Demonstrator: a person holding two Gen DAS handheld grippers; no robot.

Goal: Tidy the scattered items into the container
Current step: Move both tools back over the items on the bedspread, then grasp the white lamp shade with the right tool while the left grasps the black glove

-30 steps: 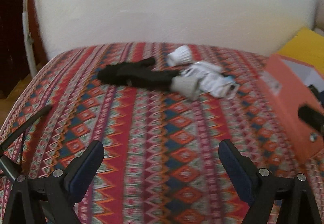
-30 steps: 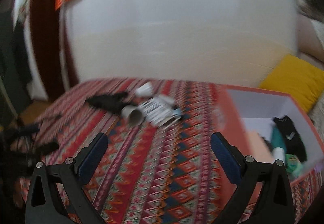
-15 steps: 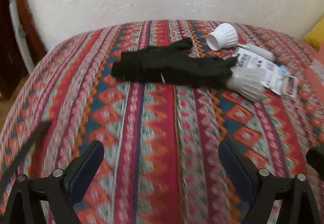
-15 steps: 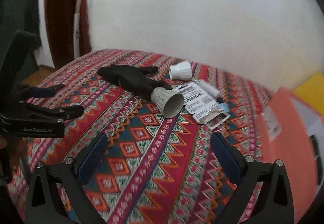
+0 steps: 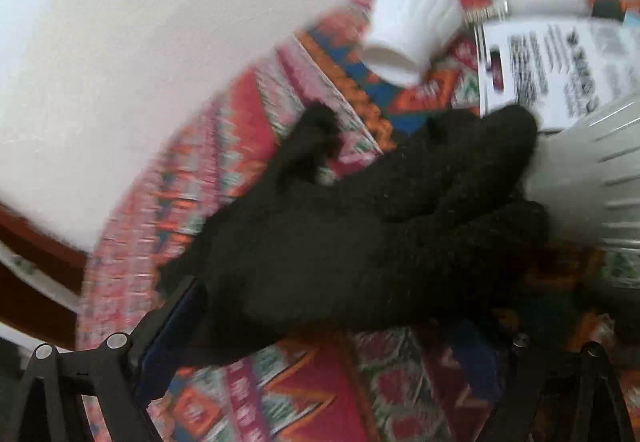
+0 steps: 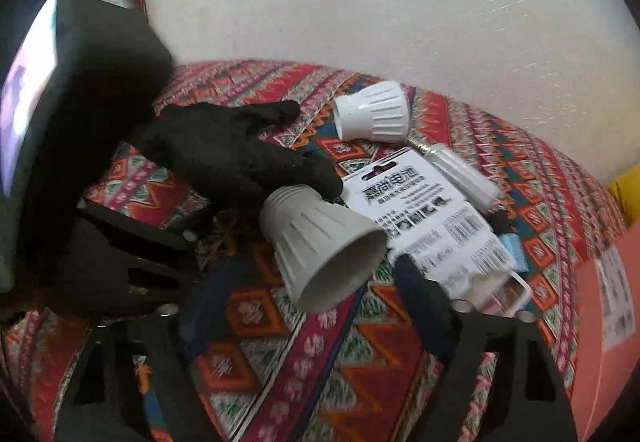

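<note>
A black glove (image 5: 360, 234) lies on the patterned bedcover, between the open fingers of my left gripper (image 5: 324, 346); it also shows in the right wrist view (image 6: 232, 150). A grey ribbed cup (image 6: 320, 246) lies on its side against the glove, between the open fingers of my right gripper (image 6: 308, 306); its edge shows in the left wrist view (image 5: 592, 178). A white ribbed cup (image 6: 372, 116), a battery card pack (image 6: 432, 218) and a white tube (image 6: 460, 172) lie just beyond. The orange box (image 6: 600, 322) is at the right edge.
The left gripper's body (image 6: 80, 146) fills the left of the right wrist view, close to my right gripper. A white wall (image 6: 360, 2) rises behind the bed. A yellow cushion (image 6: 628, 190) is at the far right.
Both grippers have moved in close to the pile. The left one now straddles the black glove; the right one has come down around the grey cup.
</note>
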